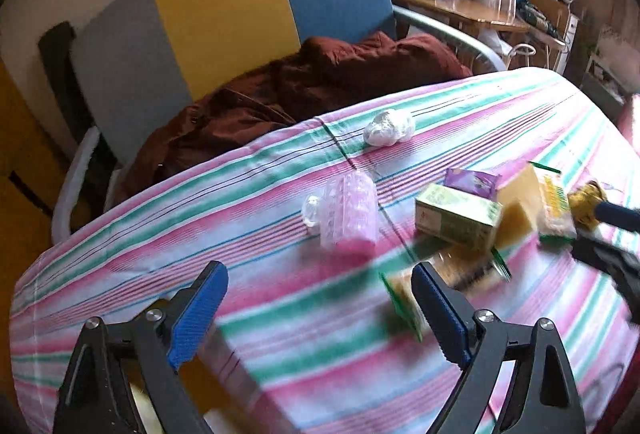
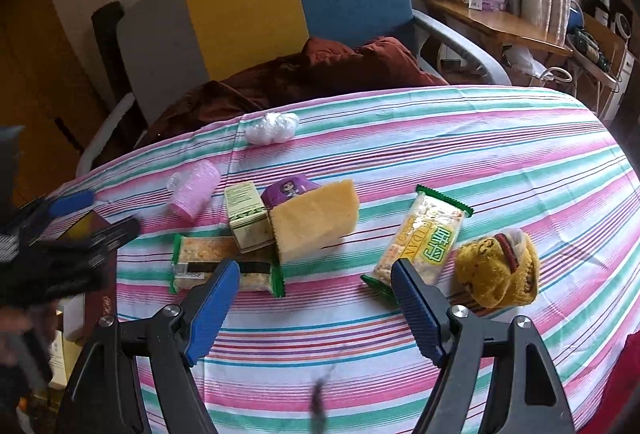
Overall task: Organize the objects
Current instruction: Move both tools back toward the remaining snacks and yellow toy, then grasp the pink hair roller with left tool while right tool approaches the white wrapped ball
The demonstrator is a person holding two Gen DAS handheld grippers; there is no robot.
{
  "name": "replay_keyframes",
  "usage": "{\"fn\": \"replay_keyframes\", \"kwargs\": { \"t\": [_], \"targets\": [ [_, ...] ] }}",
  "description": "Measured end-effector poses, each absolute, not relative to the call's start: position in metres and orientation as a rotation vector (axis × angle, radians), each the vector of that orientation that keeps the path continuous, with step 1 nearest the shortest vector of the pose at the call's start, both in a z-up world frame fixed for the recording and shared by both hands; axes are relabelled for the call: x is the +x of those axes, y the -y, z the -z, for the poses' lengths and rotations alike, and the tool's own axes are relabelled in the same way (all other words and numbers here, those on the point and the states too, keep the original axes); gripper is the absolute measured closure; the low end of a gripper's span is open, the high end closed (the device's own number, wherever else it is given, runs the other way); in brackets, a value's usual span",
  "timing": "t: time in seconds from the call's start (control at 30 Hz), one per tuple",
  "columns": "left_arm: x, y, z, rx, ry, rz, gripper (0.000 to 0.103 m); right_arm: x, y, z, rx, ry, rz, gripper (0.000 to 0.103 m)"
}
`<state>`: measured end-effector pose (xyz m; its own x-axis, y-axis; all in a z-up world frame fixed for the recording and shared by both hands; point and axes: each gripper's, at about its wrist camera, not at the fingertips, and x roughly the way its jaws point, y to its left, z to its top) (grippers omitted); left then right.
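Several items lie on the striped tablecloth: a pink plastic container, a green box, a purple packet, a yellow sponge, two snack packets, a yellow knitted piece and crumpled white plastic. My right gripper hovers open between the two snack packets, holding nothing. My left gripper is open and empty just in front of the pink container, its right pad beside a blurred snack packet. The left gripper also shows at the table's left edge.
A sofa with grey, yellow and blue back panels stands behind the table, a brown garment heaped on its seat. A wooden desk with boxes is at the back right. Loose things lie below the table's left edge.
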<state>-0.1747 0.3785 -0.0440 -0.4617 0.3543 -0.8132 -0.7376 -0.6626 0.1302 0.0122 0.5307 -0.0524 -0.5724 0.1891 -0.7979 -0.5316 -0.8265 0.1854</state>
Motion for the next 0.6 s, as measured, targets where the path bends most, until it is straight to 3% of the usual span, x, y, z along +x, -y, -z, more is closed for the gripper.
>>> {"fn": "replay_keyframes", "kwargs": {
  "t": [0.5, 0.57, 0.6],
  "targets": [
    [-0.234, -0.440, 0.092, -1.125, -0.742, -2.052, 0.007, 0.007, -0.527, 0.058, -1.196, -0.576, -2.402, 0.024],
    [-0.239, -0.443, 0.098, -1.167, -0.720, -2.025, 0.018, 0.007, -0.527, 0.059, -1.201, -0.569, -2.399, 0.024],
    [-0.240, -0.443, 0.101, -1.196, -0.700, -1.996, 0.039, 0.006, -0.526, 0.060, -1.203, -0.567, -2.396, 0.024]
  ]
}}
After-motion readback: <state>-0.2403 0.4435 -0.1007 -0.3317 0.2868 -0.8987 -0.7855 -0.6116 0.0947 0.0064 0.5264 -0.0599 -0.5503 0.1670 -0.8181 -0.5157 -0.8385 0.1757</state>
